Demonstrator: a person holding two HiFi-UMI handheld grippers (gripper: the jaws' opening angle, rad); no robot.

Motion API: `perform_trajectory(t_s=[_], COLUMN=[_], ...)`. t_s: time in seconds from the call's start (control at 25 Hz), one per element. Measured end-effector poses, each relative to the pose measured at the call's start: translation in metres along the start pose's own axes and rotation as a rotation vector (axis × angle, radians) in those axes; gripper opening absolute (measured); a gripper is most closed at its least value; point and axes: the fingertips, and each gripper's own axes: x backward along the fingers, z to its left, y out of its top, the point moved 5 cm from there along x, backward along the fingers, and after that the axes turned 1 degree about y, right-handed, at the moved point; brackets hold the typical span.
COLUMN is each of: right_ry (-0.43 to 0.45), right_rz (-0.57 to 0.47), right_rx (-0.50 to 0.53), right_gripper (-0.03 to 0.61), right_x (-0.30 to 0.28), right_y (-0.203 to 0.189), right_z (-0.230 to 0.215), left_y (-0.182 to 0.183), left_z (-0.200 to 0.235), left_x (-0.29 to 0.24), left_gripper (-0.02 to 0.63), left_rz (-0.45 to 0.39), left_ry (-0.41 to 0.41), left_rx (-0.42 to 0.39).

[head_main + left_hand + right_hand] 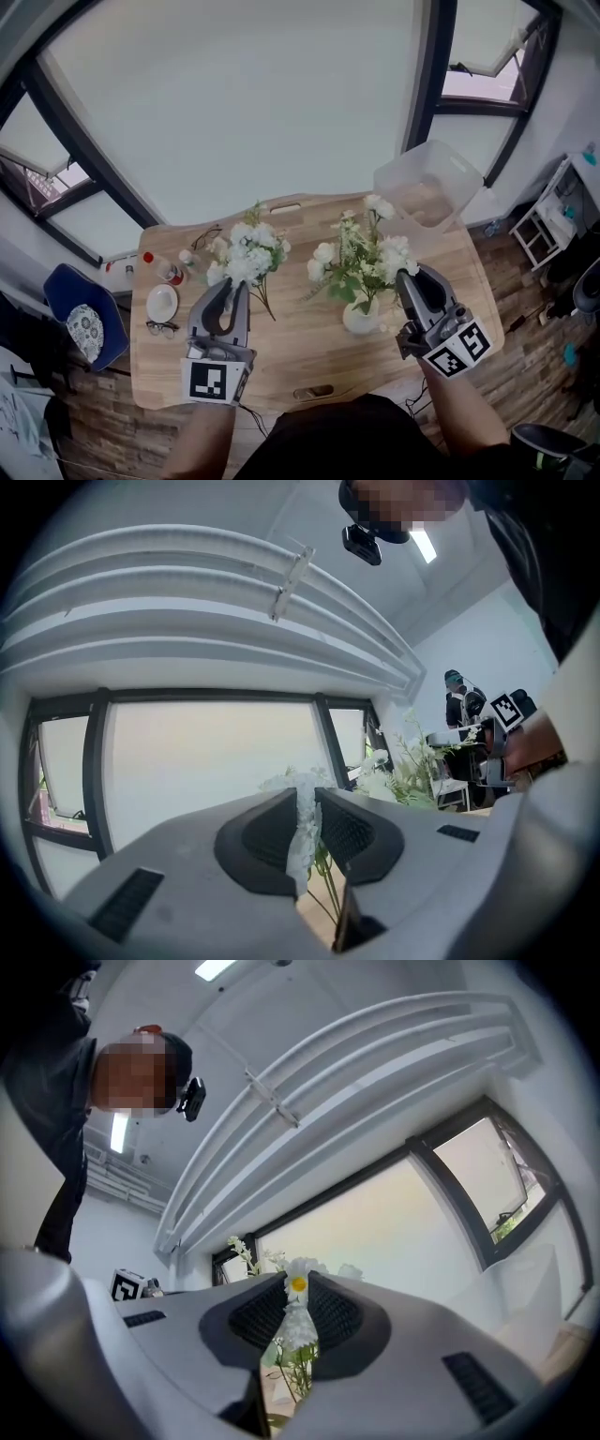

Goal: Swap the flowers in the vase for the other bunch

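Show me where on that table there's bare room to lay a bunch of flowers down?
Widest bare wood: the strip between the loose bunch and the vase with its flowers, running to the table's near edge. The right end, between vase and clear tub, is partly free. The left end is crowded: plate, glasses, bottle.

No legible txt or nos., just b/w square markers on left cube (217, 382), right cube (457, 350)

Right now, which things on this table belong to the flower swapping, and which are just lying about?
Part of the job: white vase; flowers in the vase; other bunch.
Just lying about: plate; glasses; red-capped bottle; clear bin.
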Motion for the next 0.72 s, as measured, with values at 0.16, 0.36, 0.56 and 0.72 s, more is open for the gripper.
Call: perform_trajectory(t_s=[0.16, 0.36, 0.56, 0.72], right_ry=[0.006, -0.001, -0.018, -0.026], right_rz=[-0.048, -0.098, -0.130, -0.160], right_rx=[0.014, 0.021, 0.045, 0.063], right_gripper=[0.087, 0.087, 0.087, 0.087], right_x=[-0.004, -0.005, -0.004, 0.000], right_y=[0.025, 0.050, 0.069, 0.084], right_z=[-0.001, -0.004, -0.007, -0.011], left_y=[0.001, 0.007, 0.020, 0.030], left_z=[-0.011, -0.017, -0.018, -0.020], left_x=[-0.004, -0.007, -0.011, -0.016], left_gripper=[0.057, 0.057, 0.057, 0.057], left_rz=[-0.010, -0.022, -0.047, -0.068], left_ry=[-0.029, -0.050, -0.065, -0.075], left_rx=[0.025, 0.039, 0.039, 0.035])
